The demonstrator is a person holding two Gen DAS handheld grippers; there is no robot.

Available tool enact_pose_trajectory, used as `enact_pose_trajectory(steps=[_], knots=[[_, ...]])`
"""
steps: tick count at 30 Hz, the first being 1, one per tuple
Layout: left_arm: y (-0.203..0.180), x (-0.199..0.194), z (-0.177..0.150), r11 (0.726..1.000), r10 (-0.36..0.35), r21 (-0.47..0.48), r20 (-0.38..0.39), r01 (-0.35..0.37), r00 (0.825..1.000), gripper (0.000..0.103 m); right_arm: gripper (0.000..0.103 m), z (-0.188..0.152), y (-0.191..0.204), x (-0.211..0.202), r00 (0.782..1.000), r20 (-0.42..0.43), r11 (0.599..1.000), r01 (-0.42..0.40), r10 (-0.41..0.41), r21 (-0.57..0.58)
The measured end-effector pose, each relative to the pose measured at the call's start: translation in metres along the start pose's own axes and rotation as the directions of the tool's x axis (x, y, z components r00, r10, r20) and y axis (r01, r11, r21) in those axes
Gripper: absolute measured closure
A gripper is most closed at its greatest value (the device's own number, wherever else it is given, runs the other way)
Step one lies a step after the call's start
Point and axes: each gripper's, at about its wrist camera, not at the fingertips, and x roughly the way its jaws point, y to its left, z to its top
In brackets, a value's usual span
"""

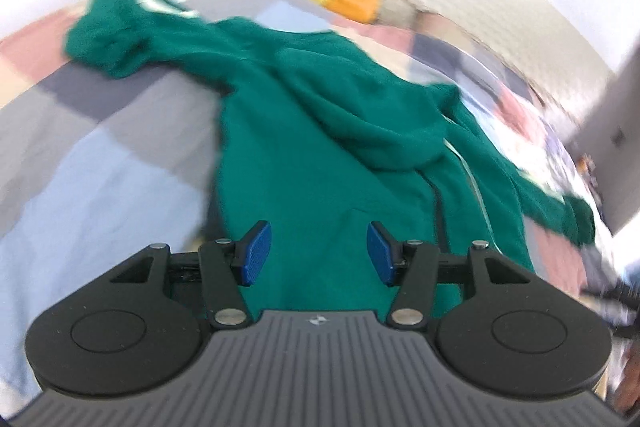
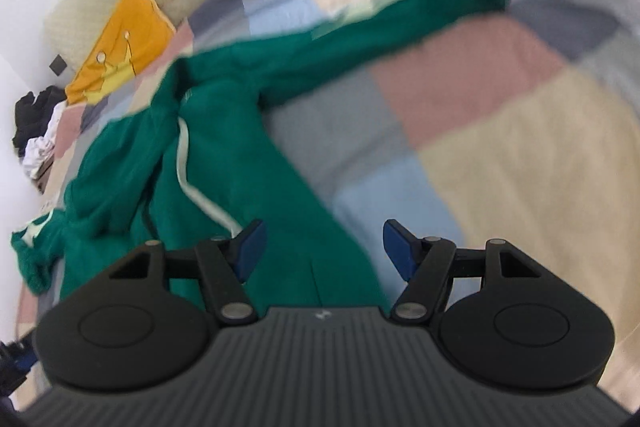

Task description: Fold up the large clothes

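green hoodie (image 1: pixel 304 131): rumpled, sleeves spread out on bed (image 1: pixel 104 163) | left gripper (image 1: pixel 319 253): jaws spread, holding nothing | right gripper (image 2: pixel 324 249): jaws spread, holding nothing

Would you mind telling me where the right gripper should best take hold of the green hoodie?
Probably the hem corner of the green hoodie, approached from above: that edge lies flat on the patchwork bedspread, just below the open right gripper, while the sleeves lie farther off and bunched.

No readable text, number or brand name is found in either view; only a small white emblem (image 1: pixel 316 321), not legible, is seen on each hand-held gripper's ribbed body.
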Motion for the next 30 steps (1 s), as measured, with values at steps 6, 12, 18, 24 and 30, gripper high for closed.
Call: enact_pose_trajectory(steps=[6,12,18,24,30], knots=[[0.052,-0.009,-0.001,0.986,0.038,-0.159,-0.037,-0.043,0.999,0.040,0.035,-0.009,-0.011,0.025,0.993,-0.112,0.997,-0.014,0.023,0.078],[0.064,0.006,-0.001,0.974,0.044,-0.218,-0.091,-0.063,0.995,0.039,0.036,-0.022,-0.014,0.046,0.981,-0.191,0.994,0.006,0.014,0.105],[0.055,0.020,-0.006,0.980,0.067,-0.180,-0.111,-0.086,0.992,0.035,0.034,-0.026,-0.026,0.042,0.974,-0.195,0.976,-0.071,0.113,0.207],[0.040,0.029,-0.010,0.989,0.110,-0.082,-0.132,-0.121,0.985,0.027,0.034,-0.032,-0.022,0.029,0.917,-0.170,0.910,-0.305,0.360,0.281],[0.036,0.039,-0.020,0.990,0.124,-0.047,-0.209,-0.136,0.970,0.023,0.034,-0.031,-0.013,0.028,0.953,-0.179,0.959,-0.210,0.245,0.193]])
